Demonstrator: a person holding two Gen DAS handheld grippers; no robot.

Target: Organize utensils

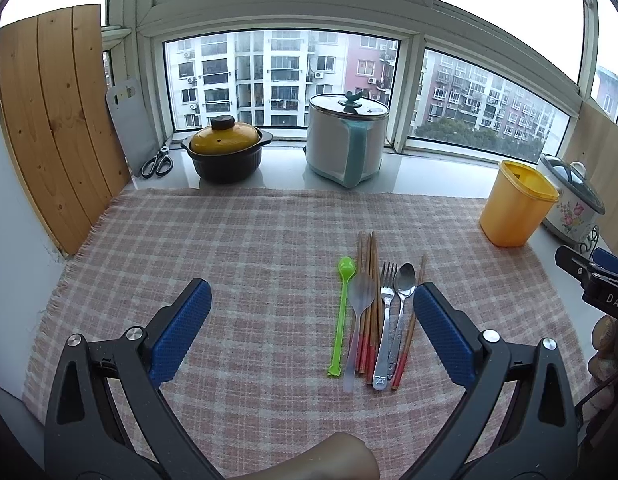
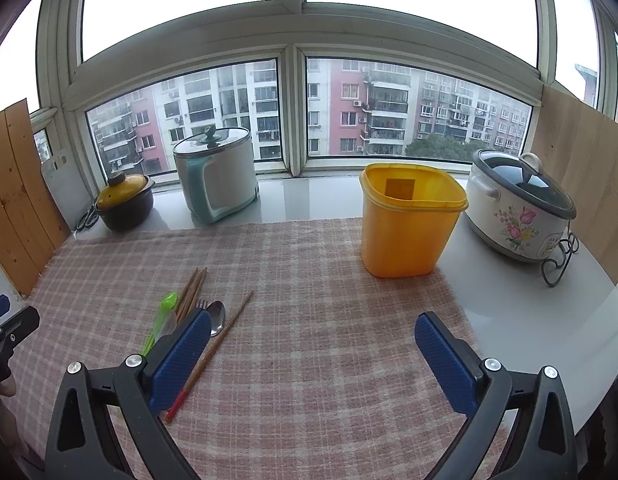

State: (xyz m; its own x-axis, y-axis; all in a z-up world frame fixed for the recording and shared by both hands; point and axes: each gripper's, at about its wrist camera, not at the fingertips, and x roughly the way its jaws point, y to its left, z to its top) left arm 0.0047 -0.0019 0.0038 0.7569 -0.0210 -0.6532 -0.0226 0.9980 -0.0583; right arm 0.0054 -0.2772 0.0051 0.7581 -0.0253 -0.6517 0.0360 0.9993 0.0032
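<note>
Both claws, left and right, hang released; probably best to pinch one chopstick mid-shaft, then drop it upright into the tub.

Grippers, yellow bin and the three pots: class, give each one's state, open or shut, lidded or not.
Left gripper: open, empty.
Right gripper: open, empty.
Yellow bin: upright, no lid.
Clay pot: lid on.
White cooker: lid on.
Floral cooker: glass lid on.
</note>
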